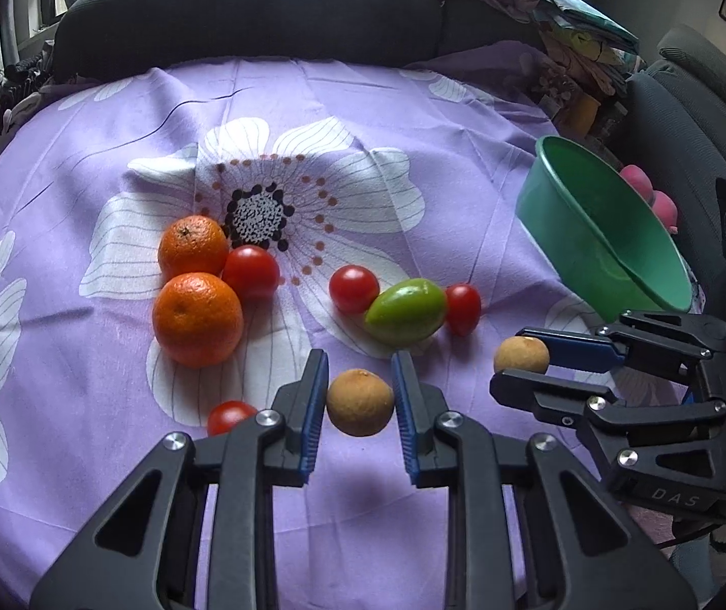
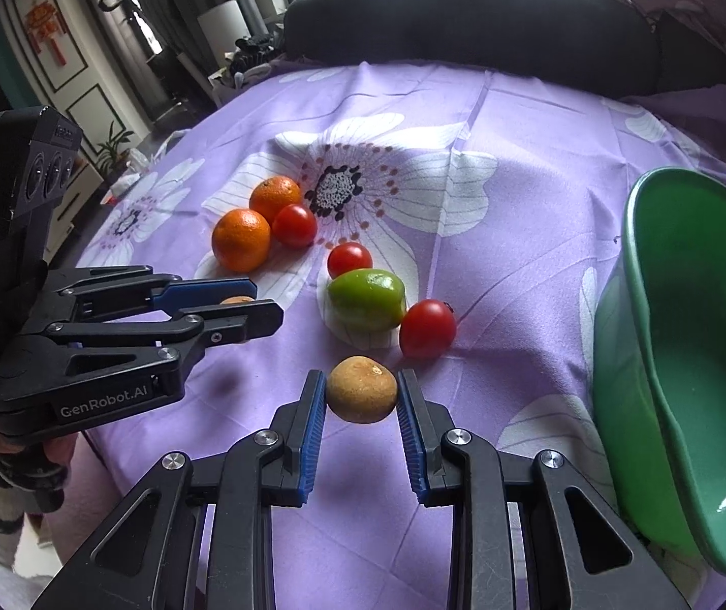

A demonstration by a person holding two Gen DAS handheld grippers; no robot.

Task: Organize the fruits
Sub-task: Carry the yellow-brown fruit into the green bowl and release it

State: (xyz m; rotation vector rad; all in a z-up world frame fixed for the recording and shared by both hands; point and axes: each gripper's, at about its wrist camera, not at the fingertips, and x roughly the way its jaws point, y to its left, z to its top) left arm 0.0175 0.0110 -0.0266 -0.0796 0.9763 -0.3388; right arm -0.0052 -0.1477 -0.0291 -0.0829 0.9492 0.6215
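Observation:
My left gripper is shut on a brown longan and holds it above the purple cloth; its shadow lies below. My right gripper is shut on a second brown longan, also lifted. The right gripper shows in the left wrist view, the left one in the right wrist view. On the cloth lie two oranges, a green fruit and several red tomatoes. A green bowl stands at the right, tilted, with nothing in it.
A flowered purple cloth covers the table. A dark cushioned chair back runs along the far edge. Piled fabric and clutter sit at the far right. One tomato lies beside my left finger.

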